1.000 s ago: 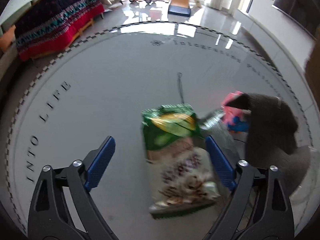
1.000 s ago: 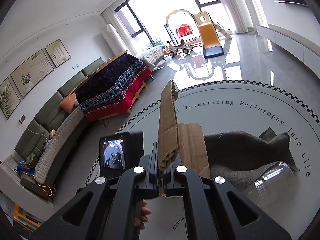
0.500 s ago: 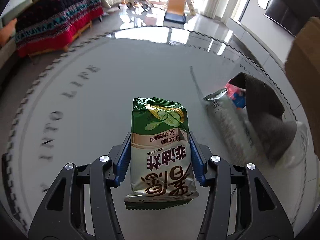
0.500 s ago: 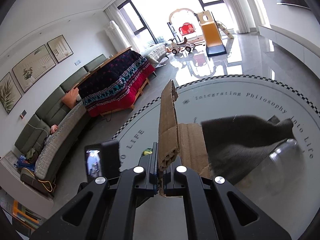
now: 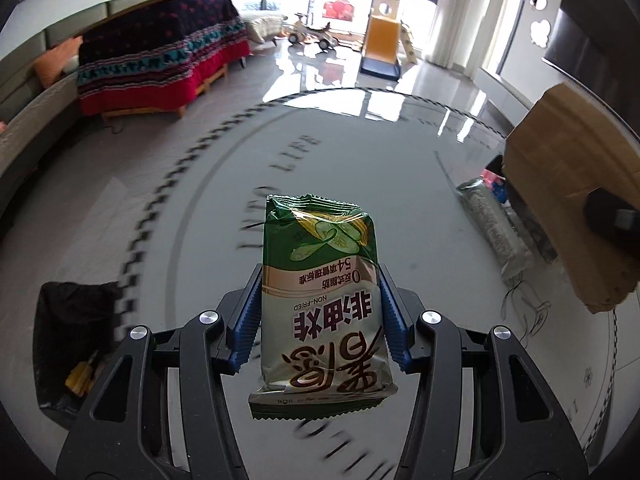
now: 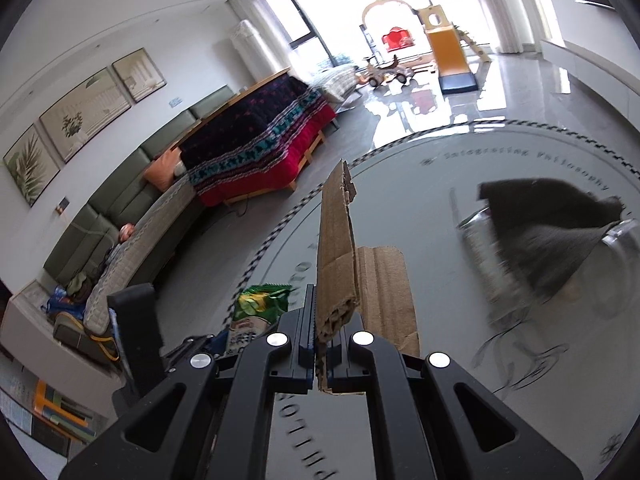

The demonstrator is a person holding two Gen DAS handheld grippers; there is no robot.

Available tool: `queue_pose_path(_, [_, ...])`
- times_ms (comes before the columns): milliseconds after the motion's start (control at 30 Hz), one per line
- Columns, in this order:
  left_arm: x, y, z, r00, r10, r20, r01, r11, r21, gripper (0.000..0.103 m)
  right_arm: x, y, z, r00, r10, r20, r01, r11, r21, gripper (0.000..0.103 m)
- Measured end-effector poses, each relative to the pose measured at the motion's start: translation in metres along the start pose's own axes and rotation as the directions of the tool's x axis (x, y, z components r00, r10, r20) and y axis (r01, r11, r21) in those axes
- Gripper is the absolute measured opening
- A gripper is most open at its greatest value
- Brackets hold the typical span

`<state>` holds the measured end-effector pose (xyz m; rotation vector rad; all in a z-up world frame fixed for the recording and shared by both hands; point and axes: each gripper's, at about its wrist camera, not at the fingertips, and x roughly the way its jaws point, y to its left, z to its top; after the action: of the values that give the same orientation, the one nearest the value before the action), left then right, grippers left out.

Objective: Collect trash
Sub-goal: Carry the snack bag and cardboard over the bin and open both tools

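Observation:
My left gripper point(image 5: 320, 312) is shut on a green snack bag point(image 5: 320, 300) and holds it above the round grey table point(image 5: 224, 184); the bag also shows in the right wrist view point(image 6: 260, 306). My right gripper point(image 6: 320, 332) is shut on a torn piece of brown cardboard point(image 6: 340, 260), which also shows at the right in the left wrist view point(image 5: 572, 184). A black trash bag point(image 5: 72, 344) with a yellow item inside sits low at the left, beside the table.
On the table lie a silver foil wrapper point(image 5: 492, 224), a pink and blue item point(image 5: 494, 184), a dark grey cloth point(image 6: 552, 224) and a clear plastic container point(image 6: 616, 248). A sofa point(image 6: 132, 232) and a covered bench point(image 5: 160, 64) stand beyond the table.
My left gripper closed on the snack bag and lifted it off the table, swinging left so the trash bag came into view. My right gripper kept the cardboard and shifted left.

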<state>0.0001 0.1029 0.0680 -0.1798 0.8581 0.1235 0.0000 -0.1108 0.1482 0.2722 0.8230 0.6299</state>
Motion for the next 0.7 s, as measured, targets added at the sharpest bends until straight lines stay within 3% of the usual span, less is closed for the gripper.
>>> queue_pose_path(367, [-0.054, 0.094, -0.033, 0.993, 0.105, 0.051, -0.098, 0.988, -0.118, 0.052, 0.041, 0.088, -0.037, 0.988, 0.104, -0.112, -0.114, 0.990, -0.088, 0.004])
queue_pose_path(567, [-0.080, 0.161, -0.059, 0.983, 0.179, 0.049, -0.164, 0.963, -0.215, 0.053, 0.070, 0.154, -0.072, 0.962, 0.172, -0.210, -0.208, 0.964, -0.166, 0.004])
queue_pose_path(700, [-0.100, 0.210, -0.076, 0.967, 0.248, 0.049, -0.224, 0.930, -0.292, 0.053, 0.093, 0.202, -0.102, 0.932, 0.206, -0.297, -0.279, 0.933, -0.227, 0.004])
